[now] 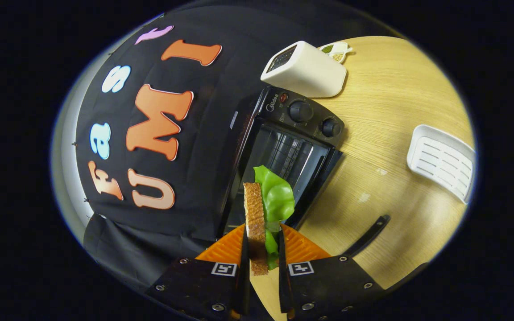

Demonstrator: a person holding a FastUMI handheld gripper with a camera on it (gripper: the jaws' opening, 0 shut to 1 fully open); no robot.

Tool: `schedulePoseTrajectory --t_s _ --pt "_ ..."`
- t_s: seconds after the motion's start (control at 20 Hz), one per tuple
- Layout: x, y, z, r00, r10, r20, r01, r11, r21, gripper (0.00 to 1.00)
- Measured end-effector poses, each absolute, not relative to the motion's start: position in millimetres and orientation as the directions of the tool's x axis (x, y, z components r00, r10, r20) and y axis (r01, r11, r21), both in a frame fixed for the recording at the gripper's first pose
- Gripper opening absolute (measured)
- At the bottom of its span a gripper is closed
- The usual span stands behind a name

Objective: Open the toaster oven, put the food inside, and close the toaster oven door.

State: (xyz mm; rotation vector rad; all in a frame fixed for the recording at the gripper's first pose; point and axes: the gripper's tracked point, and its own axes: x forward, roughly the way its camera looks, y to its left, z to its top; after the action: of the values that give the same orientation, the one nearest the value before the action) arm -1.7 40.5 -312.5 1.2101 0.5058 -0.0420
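**Sandwich held before the open oven**

Gripper (pixel 263 249) fingers are clamped on the sandwich (pixel 257 218), a bread slice with lettuce, held on edge just ahead of the toaster oven (pixel 283 151), whose door hangs open. To do this step well, it should be carried level (lettuce looks loose) and straight into the cavity, clear of the door. Around it lie a wooden table (pixel 395 102), a white toaster (pixel 306 71) and a white tray (pixel 442 160).
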Motion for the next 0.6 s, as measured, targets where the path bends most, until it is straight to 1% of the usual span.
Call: schedulePoseTrajectory --t_s 0.25,0.45,0.6 --pt "45 46 -344 0.904 0.111 -0.413 0.348 0.368 0.862 0.28" --pt "68 60 -365 0.906 0.088 -0.415 0.379 0.271 0.885 0.28" --pt "87 66 -369 0.916 0.066 -0.395 0.378 0.180 0.908 0.29"
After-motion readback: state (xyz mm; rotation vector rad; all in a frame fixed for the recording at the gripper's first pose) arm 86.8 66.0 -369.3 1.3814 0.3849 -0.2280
